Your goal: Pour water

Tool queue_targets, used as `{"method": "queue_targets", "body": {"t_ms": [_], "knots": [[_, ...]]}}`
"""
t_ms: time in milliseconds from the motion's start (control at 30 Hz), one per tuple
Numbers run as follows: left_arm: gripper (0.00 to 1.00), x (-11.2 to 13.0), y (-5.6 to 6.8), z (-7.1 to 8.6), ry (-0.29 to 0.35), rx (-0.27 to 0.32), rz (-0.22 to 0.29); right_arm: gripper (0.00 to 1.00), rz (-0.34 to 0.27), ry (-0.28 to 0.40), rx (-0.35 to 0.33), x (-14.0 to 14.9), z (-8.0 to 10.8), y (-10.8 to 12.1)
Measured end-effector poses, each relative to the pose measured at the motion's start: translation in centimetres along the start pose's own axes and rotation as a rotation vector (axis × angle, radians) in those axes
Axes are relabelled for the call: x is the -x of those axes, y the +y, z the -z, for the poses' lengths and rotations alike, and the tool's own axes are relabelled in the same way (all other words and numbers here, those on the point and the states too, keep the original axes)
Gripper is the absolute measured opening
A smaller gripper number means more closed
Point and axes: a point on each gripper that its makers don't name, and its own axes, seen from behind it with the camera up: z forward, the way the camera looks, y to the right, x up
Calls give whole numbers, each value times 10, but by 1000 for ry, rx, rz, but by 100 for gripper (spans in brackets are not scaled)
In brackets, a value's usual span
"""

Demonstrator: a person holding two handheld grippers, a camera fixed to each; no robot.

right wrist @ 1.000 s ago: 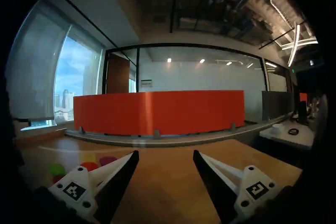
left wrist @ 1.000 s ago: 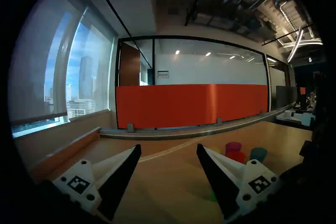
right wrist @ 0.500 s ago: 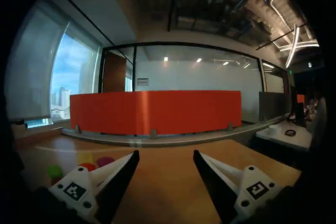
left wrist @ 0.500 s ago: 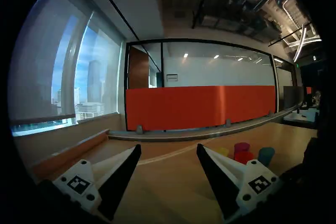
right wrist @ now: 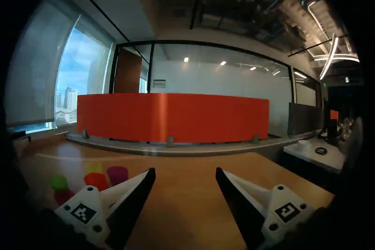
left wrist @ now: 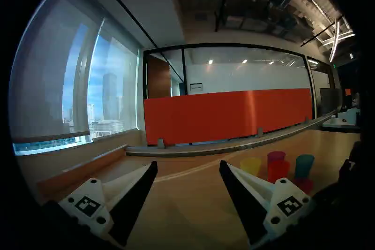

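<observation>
Several small coloured cups stand together on a wooden table. In the left gripper view they sit right of my left gripper: a yellow cup, a red cup, a magenta cup and a teal cup. In the right gripper view the same cluster lies at lower left: a green cup, a red cup, a magenta cup. My right gripper is to their right. Both grippers stand open and empty above the table.
An orange partition with a grey rail runs along the table's far edge. Large windows line the left side. A white desk with small items stands at the right. Bare wood lies ahead of both grippers.
Both views have tilted down a little, so the cups show more fully: they shifted right and up in the left gripper view, and rose in the right gripper view. The fingers stayed open.
</observation>
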Motion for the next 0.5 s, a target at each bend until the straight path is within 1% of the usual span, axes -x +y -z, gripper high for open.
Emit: {"method": "queue_targets", "body": {"t_ms": [167, 367, 500], "knots": [[98, 8, 7, -3, 2, 9, 24, 99, 1, -3, -6, -1, 0, -4], [98, 21, 12, -8, 6, 12, 61, 99, 6, -2, -4, -2, 1, -4], [98, 30, 14, -12, 0, 16, 71, 99, 9, -6, -1, 1, 3, -2]]}}
